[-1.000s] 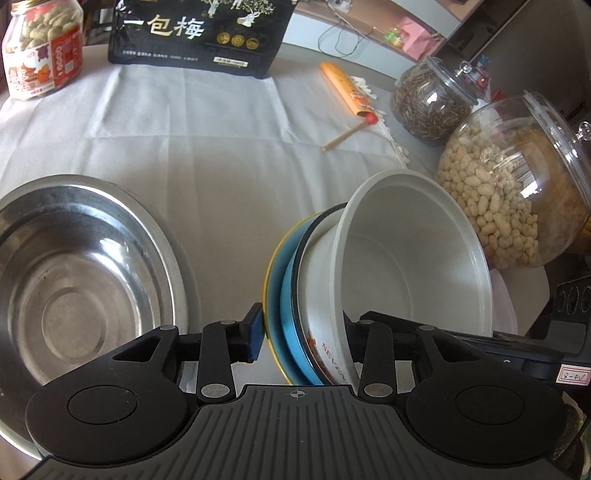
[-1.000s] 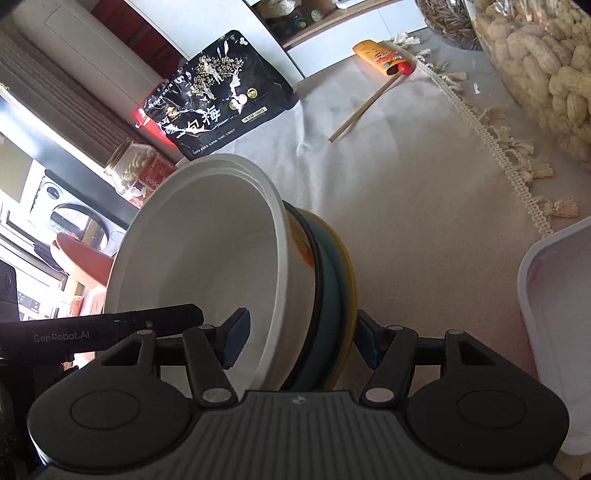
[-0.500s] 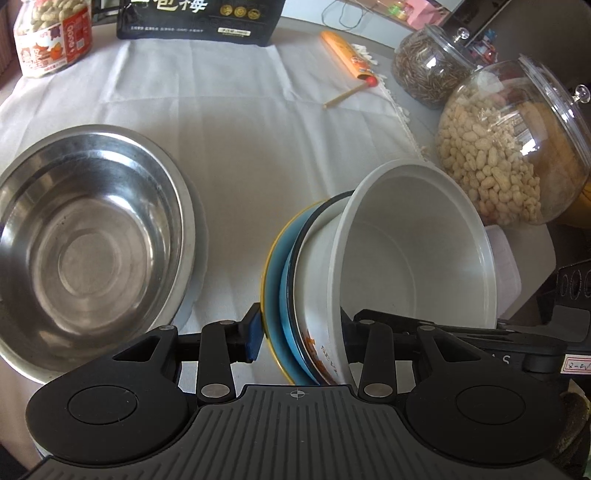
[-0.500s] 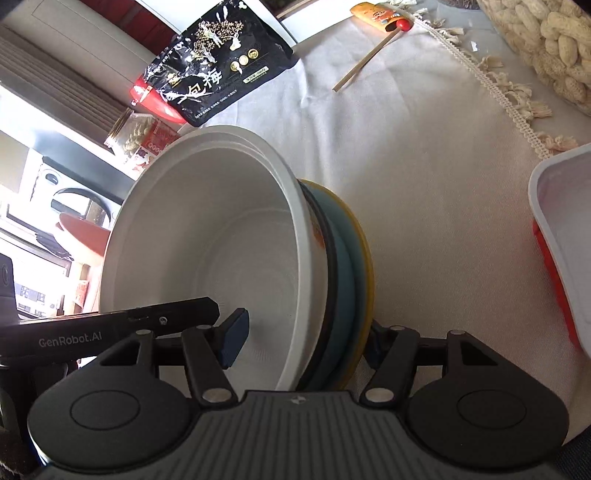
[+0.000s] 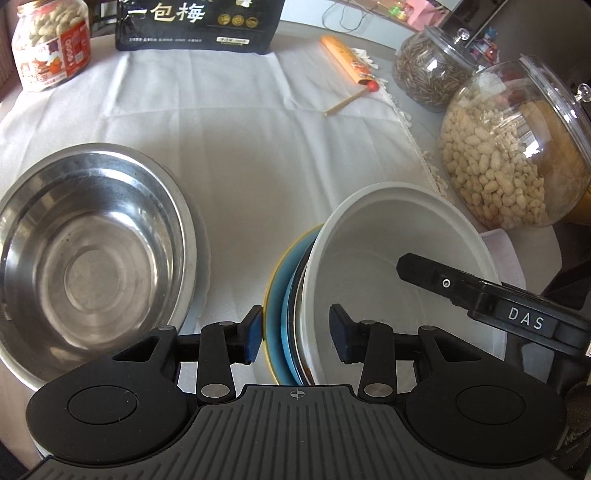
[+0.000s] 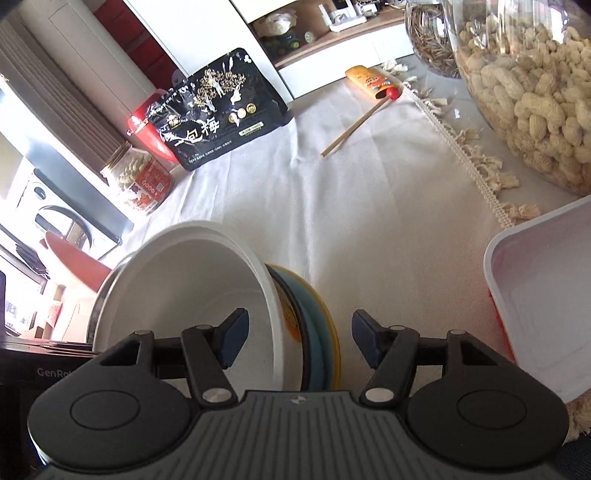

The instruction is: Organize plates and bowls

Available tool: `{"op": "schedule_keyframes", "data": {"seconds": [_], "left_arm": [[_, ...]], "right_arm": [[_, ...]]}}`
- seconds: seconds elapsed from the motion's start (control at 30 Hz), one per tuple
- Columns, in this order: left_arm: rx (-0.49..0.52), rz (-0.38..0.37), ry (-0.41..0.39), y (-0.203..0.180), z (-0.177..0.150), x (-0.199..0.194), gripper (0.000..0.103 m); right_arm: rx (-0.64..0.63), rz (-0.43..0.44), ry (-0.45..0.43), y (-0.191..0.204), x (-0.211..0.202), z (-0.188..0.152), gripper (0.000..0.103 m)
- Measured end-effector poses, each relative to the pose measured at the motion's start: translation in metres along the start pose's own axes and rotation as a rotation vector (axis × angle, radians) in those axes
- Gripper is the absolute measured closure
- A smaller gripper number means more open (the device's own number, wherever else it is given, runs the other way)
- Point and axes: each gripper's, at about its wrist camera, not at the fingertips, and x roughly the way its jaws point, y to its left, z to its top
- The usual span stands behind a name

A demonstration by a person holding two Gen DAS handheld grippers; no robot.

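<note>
White bowl (image 5: pixel 399 258) nested against a blue plate (image 5: pixel 275 314) with a yellow rim, both tipped up on edge over the near part of the counter (image 5: pixel 258 147), the bowl's mouth facing the right-hand side. Straddled from one side by the left gripper (image 5: pixel 297 332), fingers easing apart: outer pad against the plate's yellow rim, inner pad inside the bowl and clear of its wall. Straddled from the other side by the right gripper (image 6: pixel 295 339), fingers released, one inside the bowl, one just beyond the plate's rim, a gap showing on each side (what props the stack cannot be told).

Just left of the stack, flat on the white cloth, a wide steel bowl (image 5: pixel 92 258). To the right, a big jar of peanuts (image 5: pixel 509 158) and, behind it, a jar of seeds (image 5: pixel 428 74). Near the right gripper, a white tray (image 6: pixel 546 295). Along the far edge, a black snack bag (image 5: pixel 199 22) and a small peanut jar (image 5: pixel 48 48).
</note>
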Motion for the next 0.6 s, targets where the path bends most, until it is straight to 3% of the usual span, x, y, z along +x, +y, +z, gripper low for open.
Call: {"op": "schedule_keyframes", "data": {"seconds": [0.27, 0.4, 0.6], "left_arm": [[0.005, -0.005, -0.090, 0.005, 0.005, -0.023, 0.063], [0.009, 0.013, -0.032, 0.006, 0.003, -0.009, 0.063], [0.001, -0.024, 0.076, 0.001, -0.005, 0.011, 0.062]], "right_arm": [[-0.004, 0.001, -0.020, 0.002, 0.000, 0.008, 0.040], [-0.024, 0.009, 0.052, 0.004, 0.012, 0.001, 0.040], [0.000, 0.009, 0.136, 0.000, 0.022, -0.002, 0.040]]}}
